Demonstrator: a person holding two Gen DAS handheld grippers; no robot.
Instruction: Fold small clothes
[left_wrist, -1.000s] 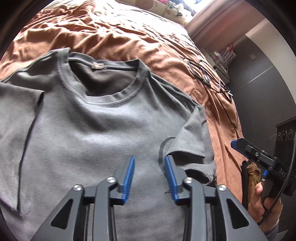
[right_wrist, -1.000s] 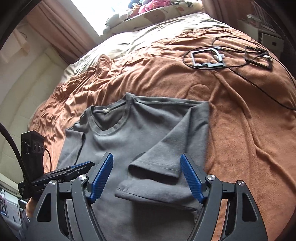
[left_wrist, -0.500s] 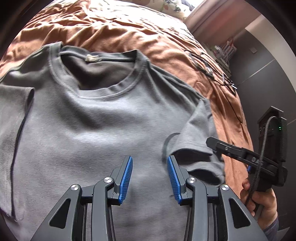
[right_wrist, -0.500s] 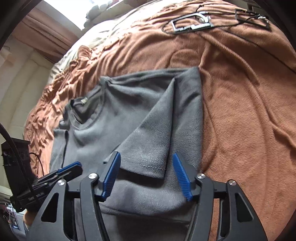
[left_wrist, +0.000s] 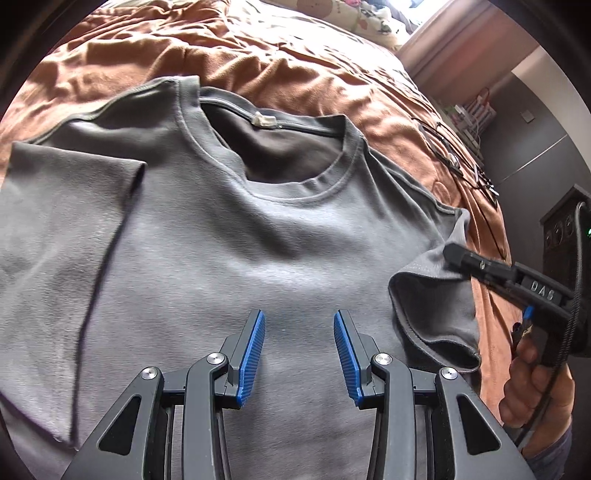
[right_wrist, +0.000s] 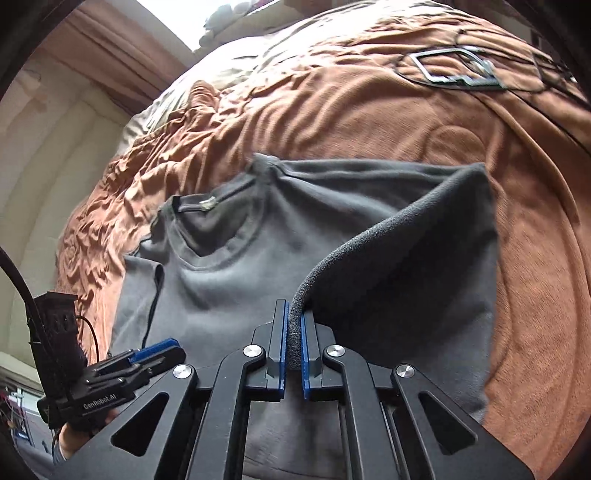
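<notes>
**Right claw pinches the folded sleeve, left claw waits over the chest**

A grey T-shirt (left_wrist: 229, 236) lies flat, front side up, on a bed covered by a rust-brown blanket (right_wrist: 369, 122). Its collar (left_wrist: 295, 184) points toward the far end of the bed, and a small label shows inside the neck.

The right gripper (right_wrist: 293, 334) is closed on the sleeve (right_wrist: 406, 280) on the shirt's right side. A fold of grey cloth is pressed between the two blue pads (right_wrist: 282, 339), and from there the fabric rises as a thick rolled edge toward the shoulder corner. In the left wrist view, the same gripper (left_wrist: 454, 254) comes in from the right and bites the sleeve (left_wrist: 432, 310) near its hem, so the sleeve stands a little off the body of the shirt. I judge this grip is taken so that the sleeve can be laid inward over the chest.

The left gripper (left_wrist: 299, 354) is partly open and holds nothing. Its pads (left_wrist: 253, 354) hang above the lower chest of the shirt, with plain cloth visible in the gap between them. Probably it stays here to press the body down while the other side is moved; whether it touches the fabric I cannot tell.

The opposite sleeve (left_wrist: 70, 192) is already turned inward. Some wire hangers (right_wrist: 458, 72) and thin cables rest further away on the blanket, well apart from the shirt.
</notes>
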